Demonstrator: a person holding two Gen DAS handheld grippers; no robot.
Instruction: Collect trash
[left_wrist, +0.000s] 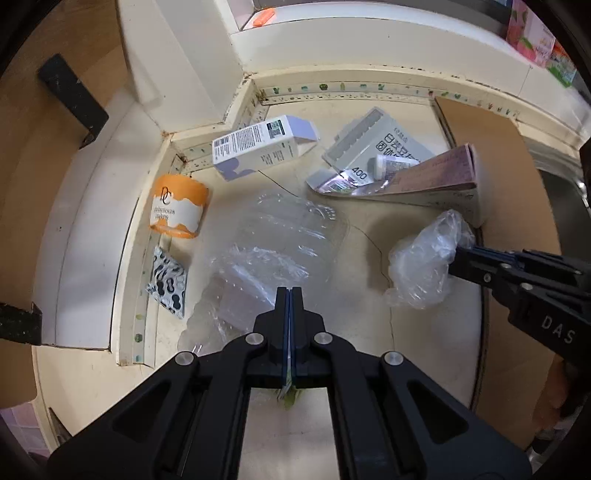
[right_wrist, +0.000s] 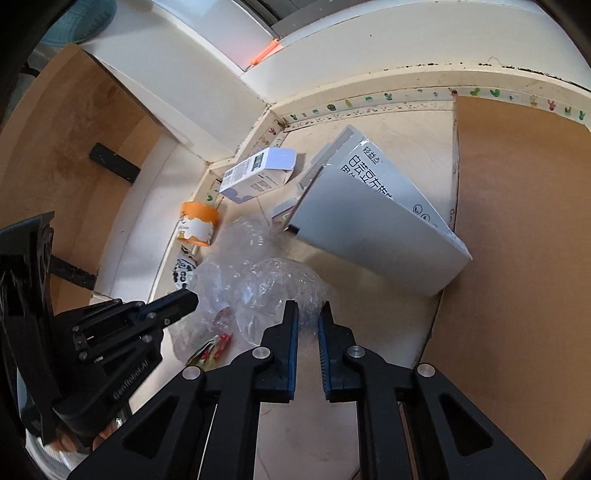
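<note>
Pinching thin wrapper, left gripper (left_wrist: 290, 295) — right gripper (right_wrist: 308, 310) grips plastic bag (left_wrist: 424, 266).

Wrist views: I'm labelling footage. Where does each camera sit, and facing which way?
Left wrist: rides the left hand-held gripper, facing down at a clear bottle; right hand-held gripper enters right.
Right wrist: rides the right one, facing down at a plastic bag; left one enters left.
Both show the orange cup and grey box.
</note>
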